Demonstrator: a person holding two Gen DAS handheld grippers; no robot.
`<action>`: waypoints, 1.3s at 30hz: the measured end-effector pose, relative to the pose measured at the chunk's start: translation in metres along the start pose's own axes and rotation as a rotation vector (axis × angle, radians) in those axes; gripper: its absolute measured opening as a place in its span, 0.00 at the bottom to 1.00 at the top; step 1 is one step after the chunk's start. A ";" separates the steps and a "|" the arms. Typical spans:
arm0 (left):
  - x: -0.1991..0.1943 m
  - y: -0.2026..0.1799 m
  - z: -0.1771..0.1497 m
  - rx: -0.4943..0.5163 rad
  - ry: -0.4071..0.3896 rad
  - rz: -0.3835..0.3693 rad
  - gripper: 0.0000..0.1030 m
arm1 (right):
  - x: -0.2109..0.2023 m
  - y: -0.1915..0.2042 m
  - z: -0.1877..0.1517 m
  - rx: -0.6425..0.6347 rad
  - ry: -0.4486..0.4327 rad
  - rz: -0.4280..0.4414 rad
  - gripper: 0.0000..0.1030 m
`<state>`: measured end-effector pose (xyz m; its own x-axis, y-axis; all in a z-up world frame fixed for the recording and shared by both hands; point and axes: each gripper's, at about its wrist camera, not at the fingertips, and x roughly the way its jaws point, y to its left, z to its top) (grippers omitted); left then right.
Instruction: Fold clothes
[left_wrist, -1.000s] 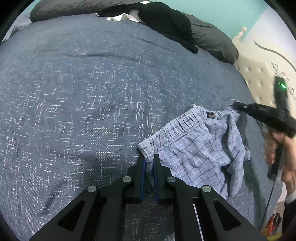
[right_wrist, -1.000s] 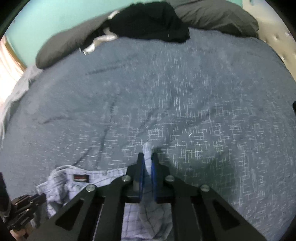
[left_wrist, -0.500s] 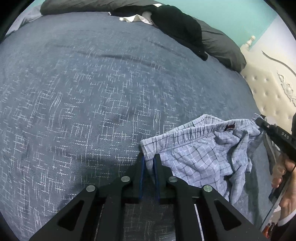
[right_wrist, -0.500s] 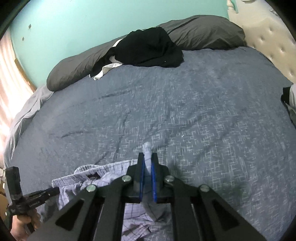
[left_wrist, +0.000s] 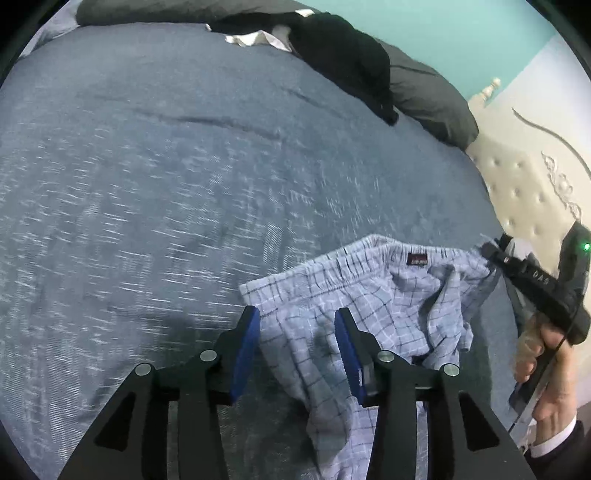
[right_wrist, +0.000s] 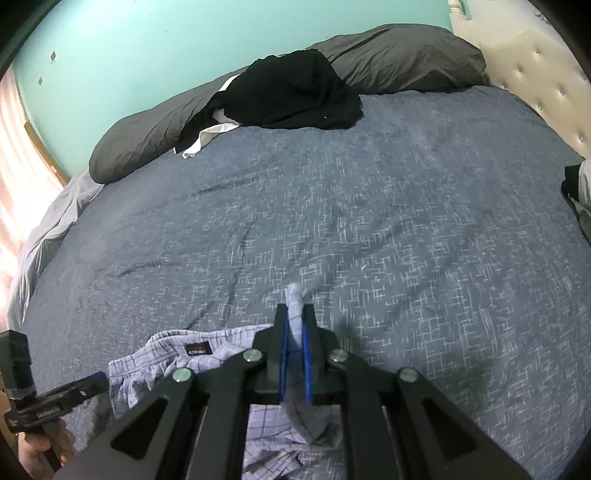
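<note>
Light blue checked shorts (left_wrist: 373, 314) with an elastic waistband and a dark red label lie crumpled on the blue bedspread (left_wrist: 166, 184). My left gripper (left_wrist: 297, 317) is open, its blue pads either side of the shorts' left waistband edge, holding nothing. In the right wrist view my right gripper (right_wrist: 294, 312) is shut on a bunched corner of the shorts (right_wrist: 207, 350), and a nub of cloth sticks out past the tips. The right gripper (left_wrist: 491, 253) also shows at the right of the left wrist view, held by a hand (left_wrist: 546, 373).
A black garment (right_wrist: 291, 96) with some white cloth lies against dark grey pillows (right_wrist: 399, 59) at the head of the bed. A cream tufted headboard (left_wrist: 524, 184) runs along the right side. Another dark and white item (right_wrist: 578, 184) lies at the right bed edge.
My left gripper has opened and let go of the waistband corner it was pinching. The right gripper stays shut on its corner and has lifted, and the waistband is now stretched out wider.
</note>
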<state>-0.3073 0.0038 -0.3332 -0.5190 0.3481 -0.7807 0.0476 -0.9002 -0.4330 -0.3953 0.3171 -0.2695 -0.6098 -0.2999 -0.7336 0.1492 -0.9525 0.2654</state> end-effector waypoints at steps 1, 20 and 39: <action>0.003 -0.001 0.000 0.002 0.004 0.005 0.45 | -0.001 0.000 0.000 0.000 0.001 0.003 0.06; 0.026 -0.006 -0.002 0.063 0.019 0.072 0.19 | 0.001 -0.004 -0.004 0.016 0.010 0.033 0.06; -0.027 0.028 0.022 -0.030 -0.137 0.060 0.04 | -0.008 0.005 -0.006 0.029 -0.017 0.075 0.06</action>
<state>-0.3106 -0.0363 -0.3147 -0.6261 0.2525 -0.7377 0.1065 -0.9095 -0.4018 -0.3853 0.3141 -0.2664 -0.6109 -0.3692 -0.7003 0.1726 -0.9254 0.3373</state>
